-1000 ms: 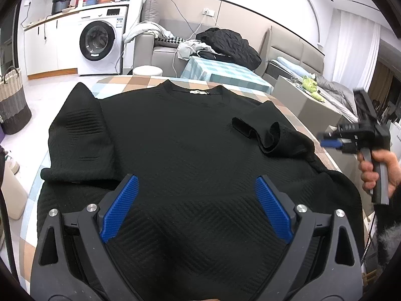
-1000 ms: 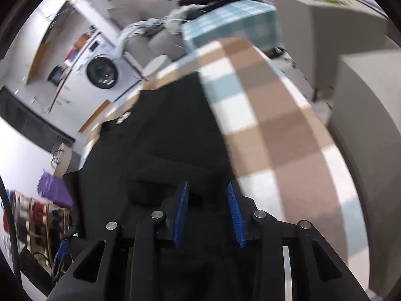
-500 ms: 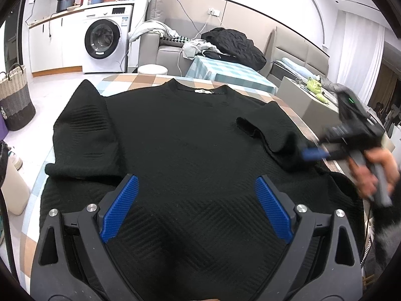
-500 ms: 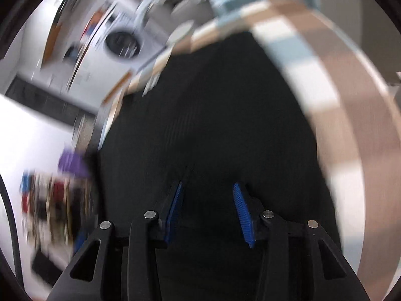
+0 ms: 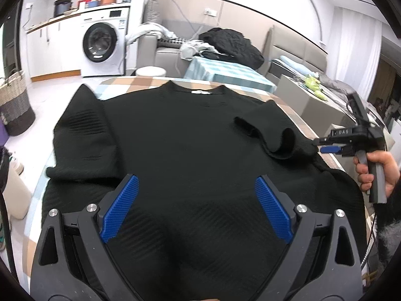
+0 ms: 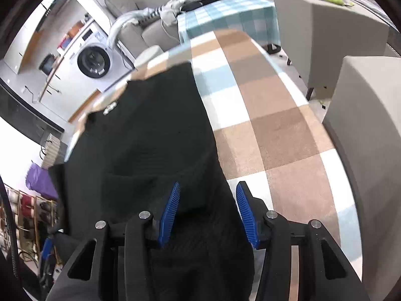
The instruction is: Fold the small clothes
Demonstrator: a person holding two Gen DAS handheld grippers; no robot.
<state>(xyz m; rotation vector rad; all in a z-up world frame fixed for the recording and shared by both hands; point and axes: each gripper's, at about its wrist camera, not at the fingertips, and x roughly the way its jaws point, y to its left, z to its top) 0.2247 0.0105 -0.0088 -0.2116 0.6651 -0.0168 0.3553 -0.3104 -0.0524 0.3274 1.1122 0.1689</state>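
Note:
A black knit sweater [image 5: 180,145] lies flat on the checked table, neck at the far end. Its left sleeve [image 5: 82,135] is folded inward along the body. Its right sleeve [image 5: 273,138] is bunched and folded over near the right edge. My left gripper [image 5: 196,208] is open above the sweater's lower middle, holding nothing. My right gripper [image 5: 323,145] sits at the sweater's right edge beside the bunched sleeve. In the right wrist view the right gripper [image 6: 206,210] is open, with the sweater's edge [image 6: 200,195] lying between its blue pads.
The checked tablecloth [image 6: 270,115] shows bare to the right of the sweater. Grey upholstered blocks [image 6: 368,130] stand close past the table's right edge. A washing machine [image 5: 102,42], a sofa with clothes [image 5: 225,42] and a woven basket [image 5: 15,102] stand beyond.
The right gripper swung in over the sweater and came back to its right edge, jaws now wider. The bunched right sleeve shifted slightly. The left gripper stayed open and still.

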